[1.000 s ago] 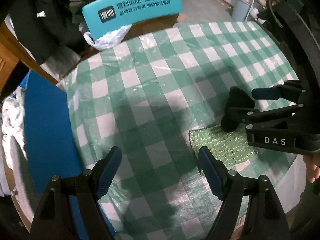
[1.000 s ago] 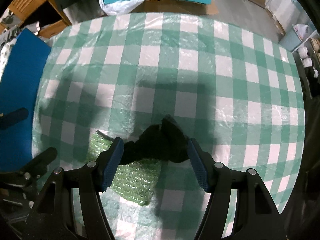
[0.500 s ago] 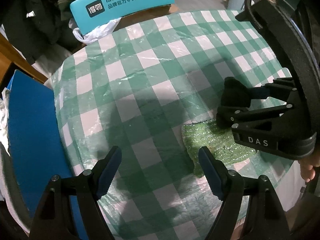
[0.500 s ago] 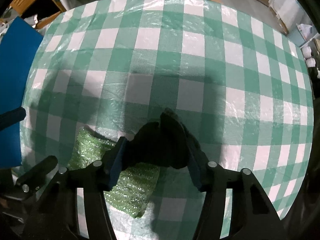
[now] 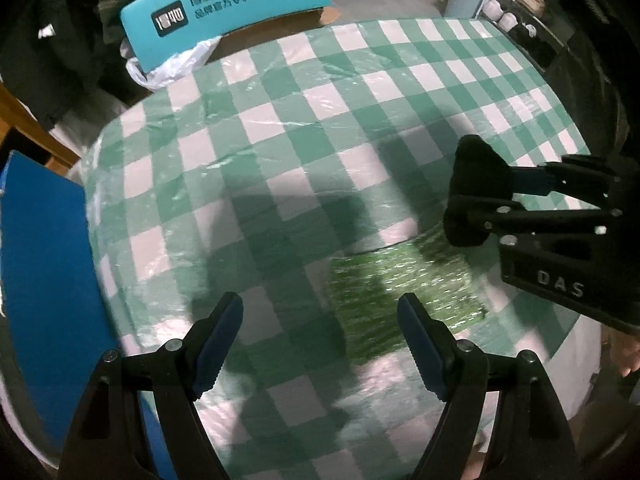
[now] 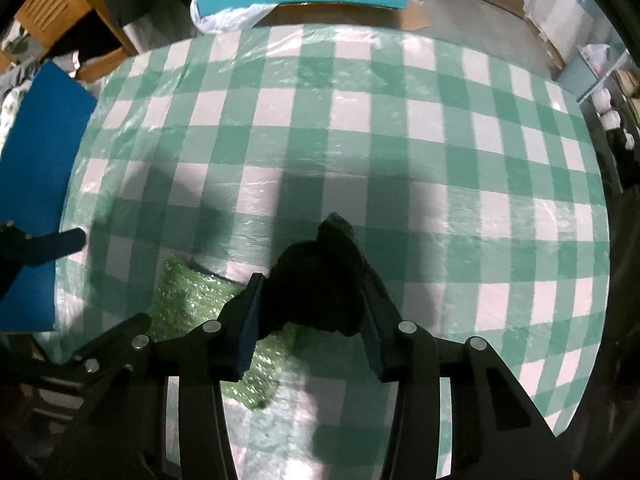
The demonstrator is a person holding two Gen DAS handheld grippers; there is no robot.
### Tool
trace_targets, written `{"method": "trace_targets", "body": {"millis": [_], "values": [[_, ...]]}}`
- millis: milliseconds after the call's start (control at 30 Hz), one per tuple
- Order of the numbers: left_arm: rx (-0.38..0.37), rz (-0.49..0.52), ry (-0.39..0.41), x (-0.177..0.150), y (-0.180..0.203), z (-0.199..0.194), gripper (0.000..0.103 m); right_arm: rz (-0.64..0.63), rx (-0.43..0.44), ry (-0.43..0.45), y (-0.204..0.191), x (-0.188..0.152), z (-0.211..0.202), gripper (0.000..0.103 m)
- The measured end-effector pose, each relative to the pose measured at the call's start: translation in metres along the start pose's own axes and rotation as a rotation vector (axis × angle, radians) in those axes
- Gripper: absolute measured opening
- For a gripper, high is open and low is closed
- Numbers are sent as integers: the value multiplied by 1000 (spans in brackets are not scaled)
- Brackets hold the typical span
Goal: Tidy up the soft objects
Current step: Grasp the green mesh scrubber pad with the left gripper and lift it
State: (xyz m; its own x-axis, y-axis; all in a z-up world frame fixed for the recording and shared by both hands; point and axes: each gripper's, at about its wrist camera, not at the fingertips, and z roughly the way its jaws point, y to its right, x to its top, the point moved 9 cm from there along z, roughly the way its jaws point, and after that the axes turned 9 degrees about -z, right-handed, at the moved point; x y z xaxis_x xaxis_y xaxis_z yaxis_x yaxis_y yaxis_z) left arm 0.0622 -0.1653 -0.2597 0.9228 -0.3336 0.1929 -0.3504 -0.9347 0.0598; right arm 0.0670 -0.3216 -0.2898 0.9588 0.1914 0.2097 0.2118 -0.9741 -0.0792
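Note:
A black soft lump (image 6: 320,280) sits between the blue pads of my right gripper (image 6: 310,312), whose jaws are closing and squeeze its sides. It hangs over a green bubble-wrap sheet (image 6: 188,300) on the checked tablecloth (image 6: 360,140). In the left wrist view the same black lump (image 5: 476,184) shows at the right, pinched by the right gripper (image 5: 480,196), with the green sheet (image 5: 396,284) below it. My left gripper (image 5: 320,336) stands open over the cloth, its right pad at the sheet's near left edge, nothing between its pads.
A teal sign board (image 5: 224,4) and a white plastic bag (image 5: 172,68) stand beyond the table's far edge. A blue panel (image 5: 40,260) runs along the left side. Shelves with small white things (image 6: 608,112) are at the right.
My right gripper's jaws have drawn in onto the black lump, which now bulges up between the pads. The left gripper drifted slightly and stayed open.

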Motion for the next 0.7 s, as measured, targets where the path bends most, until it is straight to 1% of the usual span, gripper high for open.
{"method": "trace_targets", "body": {"millis": [133,233,267,433,600,700], "values": [[-57,-27,-39,-2,15,6,81,17,-19,4,15,-12,-7,43],[-68,-28,-61,-5,27,12,84,38,-31,-2,29,-28,-10,43],[-67,-27,-64,-6,30,12,88,45,-28,-3,31,-29,-11,43],[-84,-41,-92,-8,45,23,88,65,-28,10,40,-44,-18,43],[-61,-15,-120,-12,54,37,88,76,-20,18,50,-54,-23,43],[-35,3,-124,-18,57,44,88,71,-23,21,50,-52,-24,43]]}}
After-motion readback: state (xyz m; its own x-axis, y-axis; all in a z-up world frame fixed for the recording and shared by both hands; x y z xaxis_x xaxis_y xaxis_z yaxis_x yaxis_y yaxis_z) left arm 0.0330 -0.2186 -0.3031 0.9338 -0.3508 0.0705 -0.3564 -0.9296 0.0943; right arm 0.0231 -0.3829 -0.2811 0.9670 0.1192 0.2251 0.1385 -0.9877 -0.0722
